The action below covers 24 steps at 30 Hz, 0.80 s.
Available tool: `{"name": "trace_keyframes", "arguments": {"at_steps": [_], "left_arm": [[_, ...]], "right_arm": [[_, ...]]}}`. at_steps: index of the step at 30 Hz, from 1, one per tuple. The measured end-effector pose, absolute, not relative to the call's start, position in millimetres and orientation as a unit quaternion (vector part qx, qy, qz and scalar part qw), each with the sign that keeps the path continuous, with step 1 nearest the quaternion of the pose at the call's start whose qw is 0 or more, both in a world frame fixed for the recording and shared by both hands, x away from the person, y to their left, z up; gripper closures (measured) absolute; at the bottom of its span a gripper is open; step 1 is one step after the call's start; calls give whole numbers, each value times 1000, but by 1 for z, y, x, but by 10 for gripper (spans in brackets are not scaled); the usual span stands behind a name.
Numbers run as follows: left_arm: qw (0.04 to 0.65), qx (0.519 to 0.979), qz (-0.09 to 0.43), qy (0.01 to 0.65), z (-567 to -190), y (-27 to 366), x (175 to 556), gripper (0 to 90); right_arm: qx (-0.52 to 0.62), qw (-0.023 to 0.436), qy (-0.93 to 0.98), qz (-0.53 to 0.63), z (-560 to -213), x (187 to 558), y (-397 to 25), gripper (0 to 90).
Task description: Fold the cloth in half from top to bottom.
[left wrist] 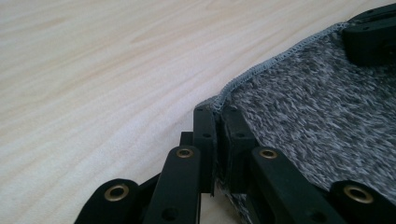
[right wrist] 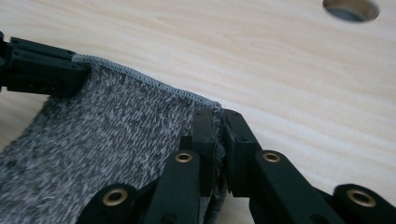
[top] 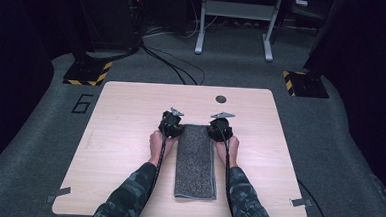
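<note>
A grey speckled towel [top: 196, 161] lies as a long folded strip down the middle of the wooden table [top: 126, 110]. My left gripper [top: 171, 123] is shut on the towel's far left corner [left wrist: 219, 103]. My right gripper [top: 220, 127] is shut on the far right corner [right wrist: 215, 106]. In the left gripper view the towel [left wrist: 317, 116] spreads to the right, with the right gripper's jaws [left wrist: 371, 37] at its far corner. The right gripper view has the towel [right wrist: 107, 135] spreading left, and the left gripper's jaws [right wrist: 42, 70] clamp its other corner.
A round cable hole [top: 221, 99] sits in the table beyond the towel; it is the hole [right wrist: 351, 9] at the top right of the right gripper view. Bare wood lies on both sides of the towel. Cables, stand bases with striped tape and a metal frame are on the floor behind.
</note>
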<state>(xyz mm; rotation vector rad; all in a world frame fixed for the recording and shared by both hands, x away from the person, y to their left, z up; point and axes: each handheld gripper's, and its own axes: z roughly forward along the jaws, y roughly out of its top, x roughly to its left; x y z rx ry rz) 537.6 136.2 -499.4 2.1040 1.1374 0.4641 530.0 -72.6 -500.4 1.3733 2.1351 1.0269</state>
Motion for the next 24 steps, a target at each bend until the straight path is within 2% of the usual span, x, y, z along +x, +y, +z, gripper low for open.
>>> {"name": "trace_keyframes", "arguments": {"at_steps": [12,24], "left_arm": [[370,803,210,417,-474,137,531,854],[392,792,239,401,-449,139,526,853]], "right_arm": [[455,236,764,391,-472,523,-72,846],[438,254,758,411,-450,516,-73,845]]}}
